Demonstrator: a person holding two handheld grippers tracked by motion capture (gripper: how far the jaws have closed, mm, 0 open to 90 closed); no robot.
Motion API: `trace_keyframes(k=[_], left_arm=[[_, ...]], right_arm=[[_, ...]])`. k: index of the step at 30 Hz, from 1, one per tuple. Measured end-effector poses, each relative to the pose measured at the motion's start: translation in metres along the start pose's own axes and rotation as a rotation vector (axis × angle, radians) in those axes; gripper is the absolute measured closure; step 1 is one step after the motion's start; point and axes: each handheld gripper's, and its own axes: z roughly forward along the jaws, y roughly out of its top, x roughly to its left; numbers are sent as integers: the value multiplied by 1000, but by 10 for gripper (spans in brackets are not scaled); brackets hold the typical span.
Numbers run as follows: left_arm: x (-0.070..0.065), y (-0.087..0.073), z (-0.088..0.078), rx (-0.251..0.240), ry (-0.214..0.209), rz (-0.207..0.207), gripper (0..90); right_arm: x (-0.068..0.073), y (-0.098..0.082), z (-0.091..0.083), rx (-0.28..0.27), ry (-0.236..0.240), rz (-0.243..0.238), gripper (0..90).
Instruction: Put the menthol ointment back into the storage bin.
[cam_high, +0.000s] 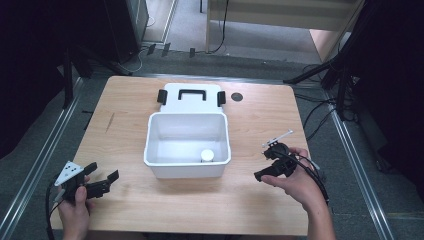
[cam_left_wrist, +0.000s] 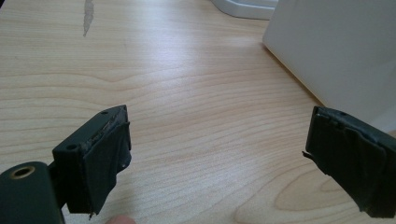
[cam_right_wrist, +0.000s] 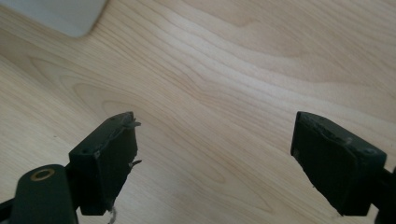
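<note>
With the white storage box (cam_high: 187, 145) mid-tabletop (cam_high: 130, 200), lid (cam_high: 191, 97) behind it, the left gripper (cam_high: 102, 180) and right gripper (cam_high: 267, 162) flank it, jaws spread and empty, probably poised to reach for it.

The table (cam_high: 150, 200) is light wood with wavy grain lines, smooth and a little shiny where the light hits it. The bin (cam_high: 187, 172) looks like white plastic, smooth and matt, and so does its lid (cam_high: 192, 102) with a black handle. The left tongs (cam_left_wrist: 217, 161) and right tongs (cam_right_wrist: 215, 161) are black and dull, with soft, wrinkled pads (cam_left_wrist: 109, 163) frayed at the edges.
</note>
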Motion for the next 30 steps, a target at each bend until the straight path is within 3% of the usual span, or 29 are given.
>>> trace_keyframes(k=[4, 12, 18, 20, 21, 25, 26, 30], left_arm=[[0, 0, 0, 1, 2, 1, 76], [0, 0, 0, 0, 3, 0, 76], [-1, 0, 0, 3, 4, 1, 76], [-1, 0, 0, 1, 5, 0, 76], [-1, 0, 0, 2, 5, 0, 76], [-1, 0, 0, 4, 5, 1, 76], [-1, 0, 0, 4, 5, 4, 76], [-1, 0, 1, 4, 7, 5, 76]], right_arm=[[-8, -13, 5, -28, -6, 22, 153], [-30, -60, 21, -161, -44, 89, 157], [-44, -97, 28, -329, -72, 144, 157], [-47, -103, 28, -355, -70, 157, 158], [-52, -117, 31, -413, -74, 186, 160], [-58, -133, 34, -466, -78, 225, 162], [-62, -144, 35, -521, -80, 248, 162], [-72, -164, 34, -642, -82, 325, 187]])
